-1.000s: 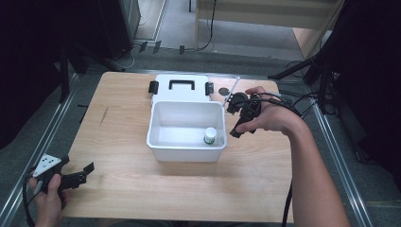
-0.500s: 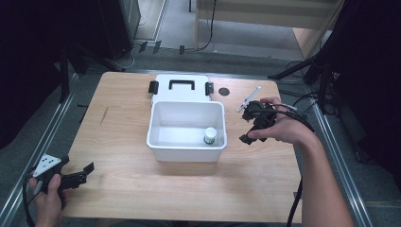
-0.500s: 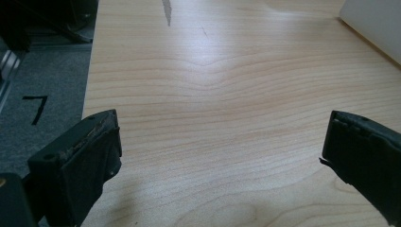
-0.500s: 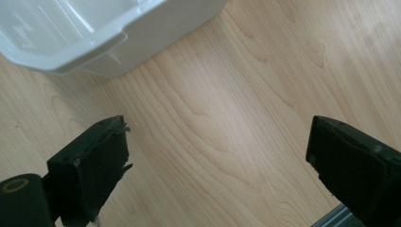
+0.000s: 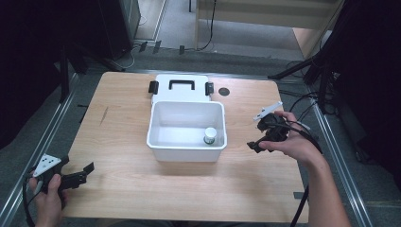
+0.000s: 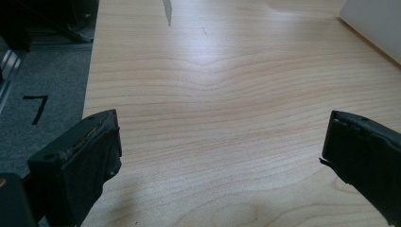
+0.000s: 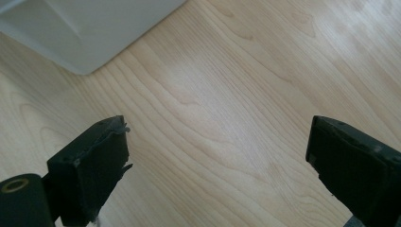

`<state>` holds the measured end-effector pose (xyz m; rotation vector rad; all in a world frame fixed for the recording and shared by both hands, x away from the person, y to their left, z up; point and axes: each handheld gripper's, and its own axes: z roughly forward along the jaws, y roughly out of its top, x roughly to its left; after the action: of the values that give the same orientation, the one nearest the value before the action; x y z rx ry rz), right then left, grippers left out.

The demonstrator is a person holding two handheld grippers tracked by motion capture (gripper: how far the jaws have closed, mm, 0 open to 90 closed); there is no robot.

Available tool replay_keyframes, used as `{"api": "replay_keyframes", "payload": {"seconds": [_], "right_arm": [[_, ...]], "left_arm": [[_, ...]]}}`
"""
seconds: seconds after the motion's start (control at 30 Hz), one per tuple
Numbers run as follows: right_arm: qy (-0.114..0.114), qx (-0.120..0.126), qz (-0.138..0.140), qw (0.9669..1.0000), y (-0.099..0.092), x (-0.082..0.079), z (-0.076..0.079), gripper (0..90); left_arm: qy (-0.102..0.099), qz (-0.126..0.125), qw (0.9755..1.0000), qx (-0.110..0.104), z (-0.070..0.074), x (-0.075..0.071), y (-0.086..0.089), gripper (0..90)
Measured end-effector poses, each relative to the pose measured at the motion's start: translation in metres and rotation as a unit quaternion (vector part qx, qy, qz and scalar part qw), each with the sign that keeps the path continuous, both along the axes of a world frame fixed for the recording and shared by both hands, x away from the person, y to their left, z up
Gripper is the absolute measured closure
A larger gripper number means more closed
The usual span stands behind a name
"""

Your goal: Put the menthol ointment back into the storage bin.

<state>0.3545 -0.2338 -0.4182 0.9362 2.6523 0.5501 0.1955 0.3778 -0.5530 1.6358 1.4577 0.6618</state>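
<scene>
The box (image 5: 187, 142) is a white open tub standing near the centre of the table (image 5: 123, 118). Its lid (image 5: 179, 87) lies flat just behind it, touching the rear wall, with a black handle on top and a black clasp at each end. Inside the box, a small jar (image 5: 210, 136) with a white cap stands upright in the front right corner, close to the right wall.

Right gripper (image 5: 257, 143) — held in the person's right hand over the table, to the right of the box and apart from it, jaws pointing toward the box's front right corner. In the right gripper view the jaws stand wide apart with nothing between them; bare wood lies under them, and a corner of the box (image 7: 90, 28) shows at upper left.

Left gripper (image 5: 85, 171) — held in the left hand at the front left corner of the table, well apart from the box. Its jaws are likewise spread and empty. In the left gripper view they frame bare wood beside the table's left edge, with a sliver of the box (image 6: 378, 23) at upper right.

A small dark disc (image 5: 224, 91) lies on the table just right of the lid.
</scene>
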Motion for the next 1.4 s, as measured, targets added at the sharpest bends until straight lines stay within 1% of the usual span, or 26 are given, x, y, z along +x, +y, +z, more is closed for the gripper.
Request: {"api": "replay_keyframes", "payload": {"seconds": [0.03,0.07,0.1,0.13,0.23,0.37,0.47,0.5,0.63,0.7,0.77,0.87,0.9,0.93,1.03,1.07,1.1,1.13,1.23,1.27,1.4], "right_arm": [[-0.005,0.005,-0.005,1.0,-0.003,-0.001,-0.003,6.9],[-0.016,0.016,-0.016,0.9996,-0.01,-0.004,-0.008,6.9],[-0.016,0.016,-0.016,0.9996,-0.01,-0.004,-0.008,6.9],[-0.02,0.024,-0.019,0.9993,-0.013,-0.005,-0.01,6.9],[-0.033,0.056,-0.029,0.9975,-0.025,-0.01,-0.021,7.3],[-0.049,0.076,-0.044,0.9949,-0.037,-0.018,-0.036,7.3],[-0.057,0.089,-0.054,0.9929,-0.045,-0.024,-0.047,7.4],[-0.065,0.095,-0.059,0.9917,-0.049,-0.027,-0.051,7.9],[-0.079,0.12,-0.073,0.9869,-0.06,-0.036,-0.063,8.4],[-0.087,0.127,-0.082,0.9848,-0.066,-0.041,-0.07,8.5],[-0.089,0.133,-0.087,0.9833,-0.07,-0.044,-0.074,8.5],[-0.094,0.147,-0.098,0.9798,-0.077,-0.051,-0.083,8.6],[-0.1,0.155,-0.103,0.9774,-0.08,-0.054,-0.087,8.8],[-0.115,0.169,-0.109,0.9729,-0.086,-0.059,-0.091,11.7],[-0.123,0.192,-0.127,0.9653,-0.094,-0.067,-0.097,12.8],[-0.124,0.202,-0.135,0.9621,-0.098,-0.069,-0.1,12.8],[-0.122,0.208,-0.14,0.9603,-0.101,-0.071,-0.101,12.8],[-0.127,0.212,-0.146,0.958,-0.104,-0.074,-0.104,12.8],[-0.128,0.216,-0.157,0.9551,-0.111,-0.08,-0.109,12.7],[-0.132,0.214,-0.158,0.9547,-0.112,-0.081,-0.11,12.7],[-0.147,0.215,-0.167,0.9509,-0.116,-0.09,-0.112,12.7]], "left_arm": [[0.0,0.0,1.0,0.0,0.0,0.0,0.0,0.0],[0.0,0.0,1.0,0.0,0.0,0.0,0.0,0.0],[0.0,0.0,1.0,0.0,0.0,0.0,0.0,0.0],[0.0,0.0,1.0,0.0,0.0,0.0,0.0,0.0],[0.0,0.001,1.0,0.0,0.0,0.0,0.0,0.0],[-0.001,0.001,1.0,0.0,0.0,0.0,0.0,0.0],[-0.001,0.001,1.0,0.001,0.0,0.0,-0.001,0.0],[-0.001,0.001,1.0,0.001,0.0,0.0,-0.001,0.0],[0.0,0.0,1.0,0.002,0.0,0.0,-0.001,0.0],[0.0,0.001,1.0,0.003,0.0,0.0,-0.001,0.0],[0.0,0.001,1.0,0.003,0.0,0.0,-0.001,0.0],[0.0,0.001,1.0,0.003,0.0,0.0,-0.001,0.0],[0.0,0.001,1.0,0.004,0.0,0.0,-0.001,0.0],[0.0,0.001,1.0,0.004,0.0,0.0,-0.001,0.0],[0.0,0.002,1.0,0.003,0.0,0.0,-0.002,0.0],[0.0,0.001,1.0,0.004,0.0,0.0,-0.002,0.0],[0.0,0.001,1.0,0.004,0.0,0.0,-0.002,0.0],[0.0,0.001,1.0,0.005,0.0,0.0,-0.002,0.0],[0.0,0.002,1.0,0.005,0.0,0.0,-0.002,0.0],[0.0,0.002,1.0,0.005,0.0,0.0,-0.002,0.0],[0.0,0.002,1.0,0.006,0.0,0.0,-0.002,0.0]]}}
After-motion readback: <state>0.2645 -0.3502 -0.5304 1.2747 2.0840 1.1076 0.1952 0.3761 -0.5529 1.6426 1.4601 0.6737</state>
